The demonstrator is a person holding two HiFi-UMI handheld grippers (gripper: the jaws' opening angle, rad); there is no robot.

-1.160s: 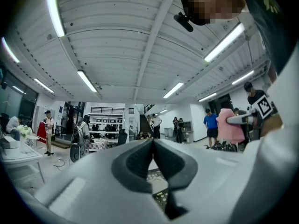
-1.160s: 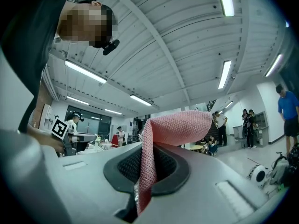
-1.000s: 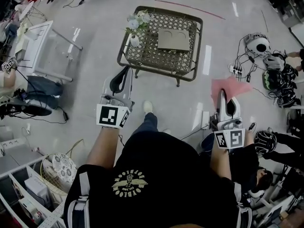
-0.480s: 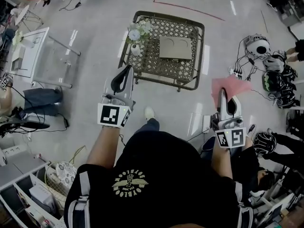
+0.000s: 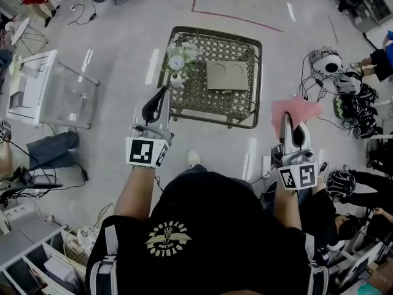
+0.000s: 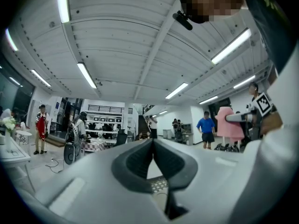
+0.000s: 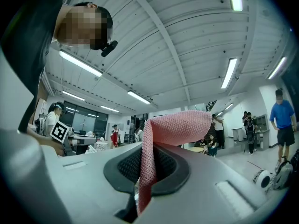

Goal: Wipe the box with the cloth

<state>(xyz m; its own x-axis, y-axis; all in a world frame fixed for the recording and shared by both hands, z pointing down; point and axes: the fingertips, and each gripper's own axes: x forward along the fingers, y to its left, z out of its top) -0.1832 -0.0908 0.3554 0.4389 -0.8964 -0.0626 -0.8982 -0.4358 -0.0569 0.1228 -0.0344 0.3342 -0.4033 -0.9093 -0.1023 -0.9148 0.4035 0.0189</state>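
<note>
Head view: both claws held out in front of the person at about waist height, well short of the table, so this reads as the approach; no wiping contact yet.

Right claw [image 5: 287, 119] clenched on the pink cloth [image 5: 297, 110]. Right gripper view shows the cloth [image 7: 174, 125] pinched between the pads, with a loose flap folded over above the right claw [image 7: 148, 158] tips. Held by one edge, probably so the free part can be dragged flat over the lid.

Left claw [image 5: 163, 91] jaws pressed together, nothing between them; left gripper view confirms the left claw [image 6: 153, 142] pads meet at the tip and hold nothing. Likely spare, maybe to steady the box.

Ahead of both claws, well apart: wicker table [image 5: 258, 72] with a raised rim, acting as a tray. On it:
- box [image 5: 226, 75], flat, grey-tan, lid closed with two round marks; contents not visible. Sits ahead of the right claw and off to its left, clear of the rim.
- vase [image 5: 177, 80] holding pale flowers [image 5: 179, 59], almost straight ahead of the left claw, just beside the box's left edge but not touching.

Risk: a wide wipe toward the left could knock the vase.
</note>
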